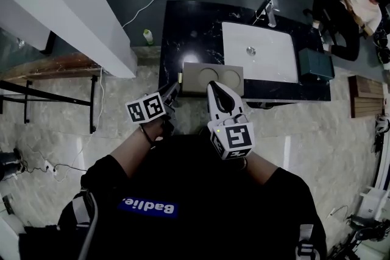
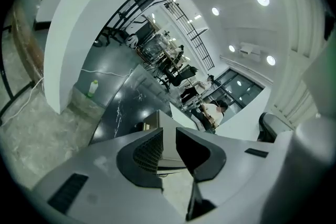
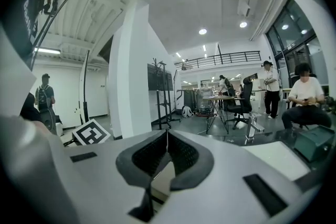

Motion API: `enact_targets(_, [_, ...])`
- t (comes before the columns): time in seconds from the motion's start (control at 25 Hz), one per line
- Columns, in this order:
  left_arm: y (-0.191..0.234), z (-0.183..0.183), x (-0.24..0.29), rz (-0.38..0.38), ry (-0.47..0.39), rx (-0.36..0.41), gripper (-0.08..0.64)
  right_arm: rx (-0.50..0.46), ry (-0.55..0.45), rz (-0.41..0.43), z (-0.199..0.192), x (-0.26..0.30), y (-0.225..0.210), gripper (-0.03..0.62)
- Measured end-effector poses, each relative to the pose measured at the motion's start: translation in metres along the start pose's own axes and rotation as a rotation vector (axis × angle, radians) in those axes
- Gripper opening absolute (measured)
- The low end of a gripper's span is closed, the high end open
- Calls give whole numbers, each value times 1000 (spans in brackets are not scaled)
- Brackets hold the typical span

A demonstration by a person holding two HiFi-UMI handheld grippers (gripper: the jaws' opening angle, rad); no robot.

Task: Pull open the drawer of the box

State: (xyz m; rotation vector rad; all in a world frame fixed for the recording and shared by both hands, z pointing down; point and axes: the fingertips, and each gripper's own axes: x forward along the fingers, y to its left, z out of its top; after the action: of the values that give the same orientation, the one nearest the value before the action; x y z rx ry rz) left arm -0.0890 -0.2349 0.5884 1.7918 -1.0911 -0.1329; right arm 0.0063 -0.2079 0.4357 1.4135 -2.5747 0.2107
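Observation:
A beige box [image 1: 212,78] with two round marks on its top sits at the near edge of a dark marble counter [image 1: 177,27]; no drawer stands out from it. My left gripper [image 1: 173,92] hovers just in front of the box's left corner, its jaws a narrow gap apart with nothing between them; in the left gripper view [image 2: 169,132] the box [image 2: 159,118] shows beyond the tips. My right gripper [image 1: 216,89] hangs over the box's front edge, shut on nothing. In the right gripper view [image 3: 167,132] the box [image 3: 164,176] lies under the closed tips.
A white sink basin [image 1: 259,49] with a faucet [image 1: 271,9] fills the counter's right side, beside a teal box [image 1: 317,64]. A green bottle [image 1: 147,36] stands on the floor left of the counter. A white wall [image 1: 73,9] rises at left. People sit at upper right.

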Motion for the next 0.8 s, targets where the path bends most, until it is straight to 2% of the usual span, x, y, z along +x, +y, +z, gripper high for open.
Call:
enact_targets(0.16, [20,-3,7,-7,3,-124,52,4,13,-18,-3,0,-5,0])
enact_targets(0.4, [42,-12,17,-41,18,-224,52,12,23,-30,-8,-2,-7,0])
enact_targets(0.56, [45,-14,26,-72,32,-246,52,14,32,-46,-10,-3,-10,0])
enact_targets(0.8, [55,-15,33,-72,41,-269,52,16,51,-62,-15,-5,-12,0])
